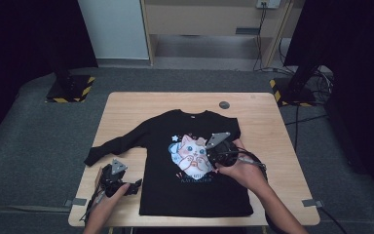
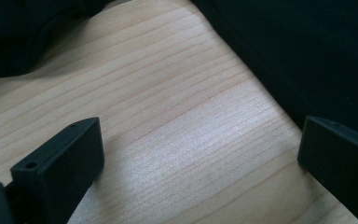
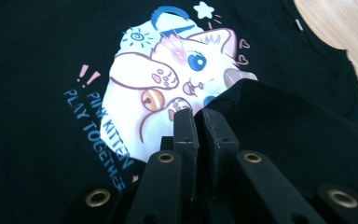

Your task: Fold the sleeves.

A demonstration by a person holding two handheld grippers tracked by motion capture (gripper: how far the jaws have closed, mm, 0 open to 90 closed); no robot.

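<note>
Light wooden table [image 1: 121, 105], grain visible. Black long-sleeved shirt [image 1: 160, 146] with cat print lies flat on it, one sleeve stretched toward left edge. Small dark round disc [image 1: 224, 105] near far edge.

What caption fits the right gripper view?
Right gripper pinches a black sleeve over the kitten print.

We see a soft, matt black cloth shirt [image 1: 195, 165] whose kitten print [image 3: 168, 88] looks smooth and faintly glossy against the weave. Beneath it we get a pale wooden table [image 2: 168, 121], fine-grained with a low satin sheen. The left gripper [image 2: 200, 158] and right gripper [image 3: 196, 126] show matt black plastic jaws with brass-coloured metal eyelets.
</note>
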